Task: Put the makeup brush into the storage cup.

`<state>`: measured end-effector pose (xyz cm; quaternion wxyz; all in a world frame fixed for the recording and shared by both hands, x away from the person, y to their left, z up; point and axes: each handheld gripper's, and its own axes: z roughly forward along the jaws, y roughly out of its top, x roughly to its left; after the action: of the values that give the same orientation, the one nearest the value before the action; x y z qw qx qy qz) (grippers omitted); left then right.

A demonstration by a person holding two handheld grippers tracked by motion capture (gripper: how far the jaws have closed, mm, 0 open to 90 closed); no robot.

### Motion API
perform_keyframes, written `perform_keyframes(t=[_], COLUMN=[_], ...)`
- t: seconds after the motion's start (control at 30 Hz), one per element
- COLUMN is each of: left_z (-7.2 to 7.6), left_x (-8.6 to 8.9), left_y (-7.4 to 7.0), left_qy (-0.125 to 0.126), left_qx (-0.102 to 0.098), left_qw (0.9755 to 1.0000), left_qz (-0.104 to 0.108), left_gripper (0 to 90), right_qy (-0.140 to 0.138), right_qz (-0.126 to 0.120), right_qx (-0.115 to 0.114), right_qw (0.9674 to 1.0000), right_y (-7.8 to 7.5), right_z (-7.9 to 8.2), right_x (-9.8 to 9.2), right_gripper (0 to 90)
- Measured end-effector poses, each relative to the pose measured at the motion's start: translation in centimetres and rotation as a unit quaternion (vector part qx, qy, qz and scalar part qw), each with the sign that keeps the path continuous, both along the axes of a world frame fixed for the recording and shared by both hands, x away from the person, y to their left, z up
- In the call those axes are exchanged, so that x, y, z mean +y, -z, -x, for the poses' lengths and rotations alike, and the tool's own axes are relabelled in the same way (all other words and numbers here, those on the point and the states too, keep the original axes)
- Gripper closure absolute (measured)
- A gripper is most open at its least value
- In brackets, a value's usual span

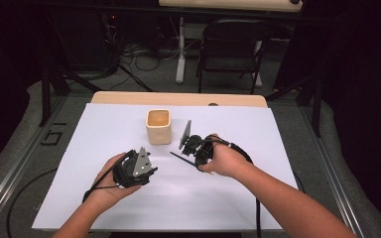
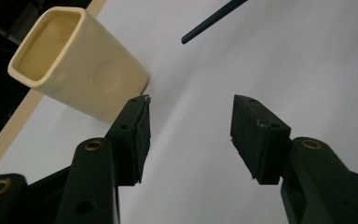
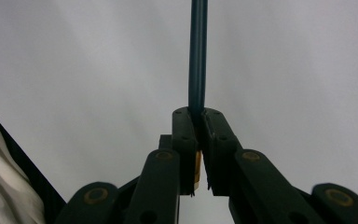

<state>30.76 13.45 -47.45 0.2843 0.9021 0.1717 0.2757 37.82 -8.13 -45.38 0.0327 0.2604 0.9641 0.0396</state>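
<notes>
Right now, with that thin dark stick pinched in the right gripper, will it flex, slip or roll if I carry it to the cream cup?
Probably stiff: the dark stick runs dead straight out from the right gripper. It may pivot, since the pads pinch only its end. If dropped on the white sheet it would likely roll, being slim and apparently round.

Thin dark stick (image 3: pixel 198 56): straight, slender, dark blue-black; one end clamped between pads of right gripper (image 3: pixel 197 116), remainder projected straight out beyond jaw tips over white sheet. In high view, stick (image 1: pixel 182 159) seen slanted, free end directed toward left gripper (image 1: pixel 151 171).

Cream cup (image 1: pixel 158 127): squarish, rounded corners, open top, upright on white sheet, placed near far edge, apart from stick.
</notes>
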Motion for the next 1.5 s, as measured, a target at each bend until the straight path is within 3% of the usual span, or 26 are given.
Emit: perform_keyframes(t=[0.2,0.33,0.53,0.57,0.87,1.0,1.3,1.5], left_z=[0.3,0.6,0.9,0.9,1.3,1.5,2.0,2.2], left_x=[-0.5,-0.8,-1.2,-1.3,-1.9,-2.2,-2.8,-3.2], left_y=[0.2,0.4,0.5,0.6,1.0,1.2,1.7,1.9], left_qy=[0.011,0.019,0.029,0.031,0.042,0.049,0.059,0.065], left_qx=[-0.016,-0.022,-0.042,-0.045,-0.060,-0.065,-0.080,-0.095], left_qw=[0.9997,0.9993,0.9979,0.9977,0.9958,0.9944,0.9910,0.9875], left_qz=[-0.017,-0.024,-0.039,-0.040,-0.055,-0.067,-0.089,-0.108], left_gripper=[49.2,50.5,52.6,52.8,53.2,53.3,53.9,53.9], right_qy=[-0.003,-0.009,-0.013,-0.014,-0.016,-0.016,-0.022,-0.020], right_qz=[0.007,-0.002,0.013,0.000,0.010,0.001,0.003,0.008], right_qx=[0.003,0.002,0.008,0.006,0.013,0.011,0.013,0.017], right_qw=[1.0000,1.0000,0.9998,0.9999,0.9997,0.9998,0.9997,0.9996], right_y=[-0.1,0.0,-0.2,0.0,-0.1,0.0,-0.1,-0.2], right_z=[0.1,0.1,0.2,0.2,0.4,0.4,0.5,0.5], right_x=[0.2,0.2,0.5,0.4,0.8,0.9,1.2,1.3], right_gripper=[84.1,84.1,84.1,84.1,84.1,84.1,84.1,84.1])
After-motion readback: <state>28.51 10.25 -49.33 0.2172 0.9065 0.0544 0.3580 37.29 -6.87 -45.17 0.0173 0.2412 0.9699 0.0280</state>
